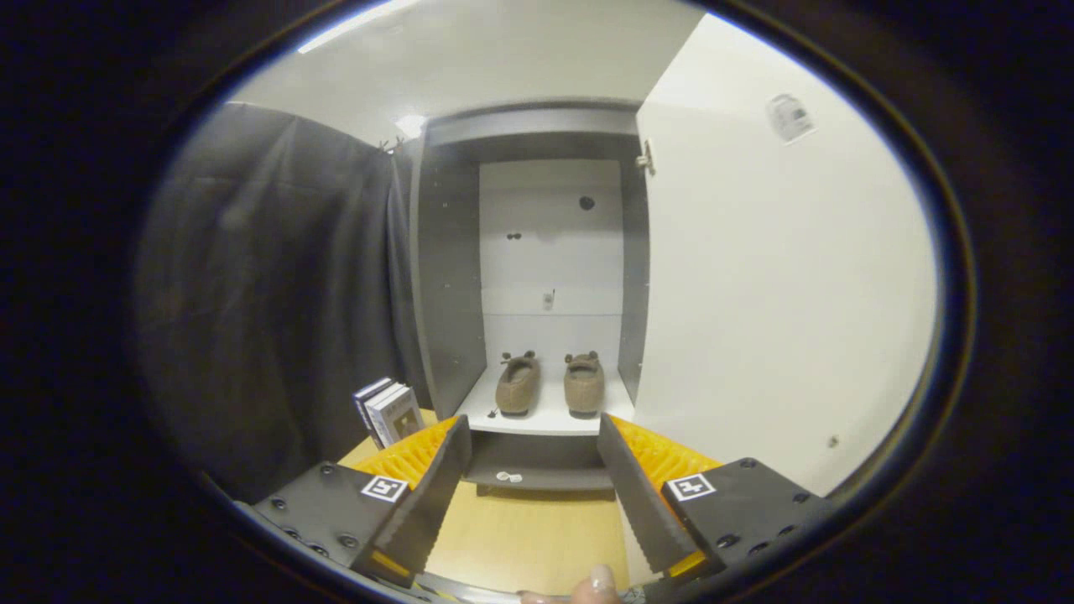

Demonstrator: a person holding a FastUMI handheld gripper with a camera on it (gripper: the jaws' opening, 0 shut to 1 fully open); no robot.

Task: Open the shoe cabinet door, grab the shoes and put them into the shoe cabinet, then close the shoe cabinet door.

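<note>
With both slippers (pixel 550 384) shelved at twelve o'clock beyond the wide-open, empty gripper (pixel 532 440), a careless push on the cabinet door (pixel 772 277) at two o'clock could slam it.

No readable txt. Sticker (pixel 789 116) upper right on open cabinet door (pixel 780 294) too blurry; gripper (pixel 530 445) tags = patterns only.

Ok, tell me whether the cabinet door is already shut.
No: the cabinet door stands swung open, both shoes sit on the shelf inside, and the open claw holds nothing.
</note>
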